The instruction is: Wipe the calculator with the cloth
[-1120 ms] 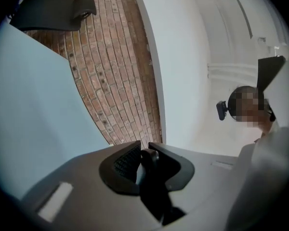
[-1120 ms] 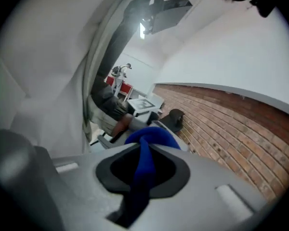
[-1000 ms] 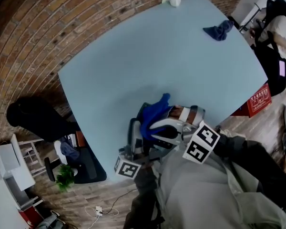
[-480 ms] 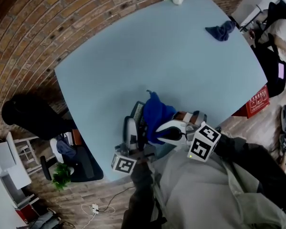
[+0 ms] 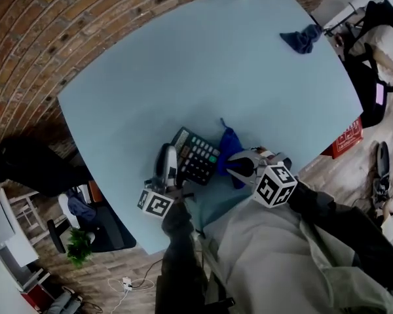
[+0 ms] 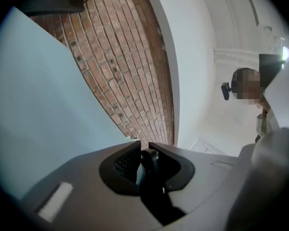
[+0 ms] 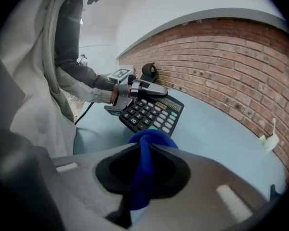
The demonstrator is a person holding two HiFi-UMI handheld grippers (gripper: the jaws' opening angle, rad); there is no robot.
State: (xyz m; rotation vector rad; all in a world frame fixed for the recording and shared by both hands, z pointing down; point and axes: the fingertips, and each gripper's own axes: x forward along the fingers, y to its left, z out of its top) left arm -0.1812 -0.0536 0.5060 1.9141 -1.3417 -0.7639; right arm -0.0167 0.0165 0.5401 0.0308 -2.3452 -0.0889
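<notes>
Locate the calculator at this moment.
In the head view the calculator is near the table's near edge. Its left edge is gripped by the left claw, and the blue cloth is just to its right.

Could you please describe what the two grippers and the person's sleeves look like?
The left gripper and right gripper are pale grey moulded shells with black-lined jaws; each bears a white cube with black square markers. The sleeves are dark, under a light grey top.

Pale blue table (image 5: 203, 64) against a brick wall (image 5: 65, 25), seemingly wood-plank floor (image 5: 114, 263) below.
</notes>
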